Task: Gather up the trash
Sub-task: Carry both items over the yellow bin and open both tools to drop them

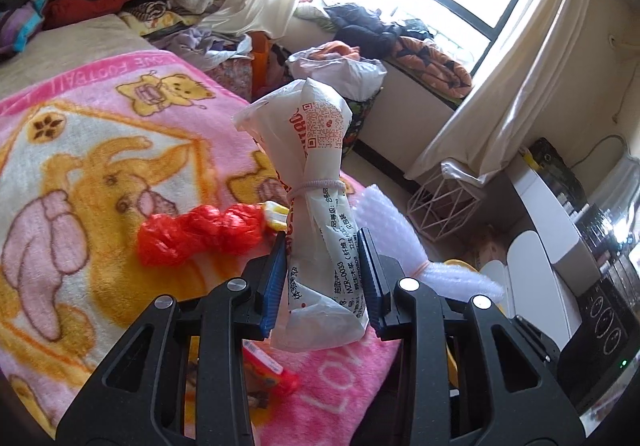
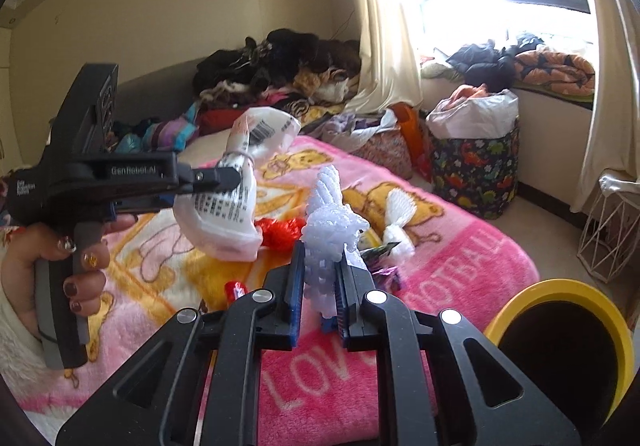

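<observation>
**Left wrist view: both tongs gripping trash above the bed**

Left gripper (image 1: 324, 270) is clamped on a white printed wrapper (image 1: 316, 173) tied with a band, raised over the pink blanket (image 1: 80, 149). Right gripper (image 2: 318, 286) pinches a bubble-wrap wad (image 2: 332, 213). Near right, a yellow-rimmed bin (image 2: 560, 342) looks dark inside; far right, a dinosaur-print basket (image 2: 476, 169) holds a stuffed white bag

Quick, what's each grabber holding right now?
Left gripper: closed on the rolled white plastic package.
Right gripper: closed on the bubble wrap piece.
</observation>
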Available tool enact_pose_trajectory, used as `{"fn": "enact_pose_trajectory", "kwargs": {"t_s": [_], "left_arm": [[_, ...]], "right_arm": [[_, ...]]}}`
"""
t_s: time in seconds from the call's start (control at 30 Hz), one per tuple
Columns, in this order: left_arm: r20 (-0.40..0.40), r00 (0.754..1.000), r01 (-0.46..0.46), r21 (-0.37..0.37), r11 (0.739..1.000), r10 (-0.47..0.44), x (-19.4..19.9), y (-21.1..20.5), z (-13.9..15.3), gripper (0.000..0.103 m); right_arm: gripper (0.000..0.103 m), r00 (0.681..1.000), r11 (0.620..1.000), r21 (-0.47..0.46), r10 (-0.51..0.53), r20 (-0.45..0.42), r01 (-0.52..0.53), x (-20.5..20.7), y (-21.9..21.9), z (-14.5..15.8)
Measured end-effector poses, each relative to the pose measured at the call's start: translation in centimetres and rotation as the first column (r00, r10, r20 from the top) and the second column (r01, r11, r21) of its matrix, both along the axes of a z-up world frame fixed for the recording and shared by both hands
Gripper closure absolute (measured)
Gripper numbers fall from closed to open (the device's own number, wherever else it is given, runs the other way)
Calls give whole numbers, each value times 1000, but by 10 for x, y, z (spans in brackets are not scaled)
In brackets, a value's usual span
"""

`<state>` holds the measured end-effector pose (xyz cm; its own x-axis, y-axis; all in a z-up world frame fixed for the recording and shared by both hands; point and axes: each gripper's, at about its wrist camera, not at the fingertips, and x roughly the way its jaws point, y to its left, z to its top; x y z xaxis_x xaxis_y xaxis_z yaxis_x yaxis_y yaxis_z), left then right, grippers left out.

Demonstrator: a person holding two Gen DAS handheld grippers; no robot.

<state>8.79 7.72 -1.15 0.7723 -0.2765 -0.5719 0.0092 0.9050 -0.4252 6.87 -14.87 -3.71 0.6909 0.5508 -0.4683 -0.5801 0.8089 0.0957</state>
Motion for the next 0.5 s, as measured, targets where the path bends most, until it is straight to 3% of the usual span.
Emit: {"fn": "enact_pose_trajectory", "kwargs": {"t_s": [0.5], "left_arm": [[17, 986, 168, 12, 986, -169, 8, -73, 4, 76]], "right_arm": [[89, 977, 977, 16, -212, 22, 212, -7, -79, 6]]}}
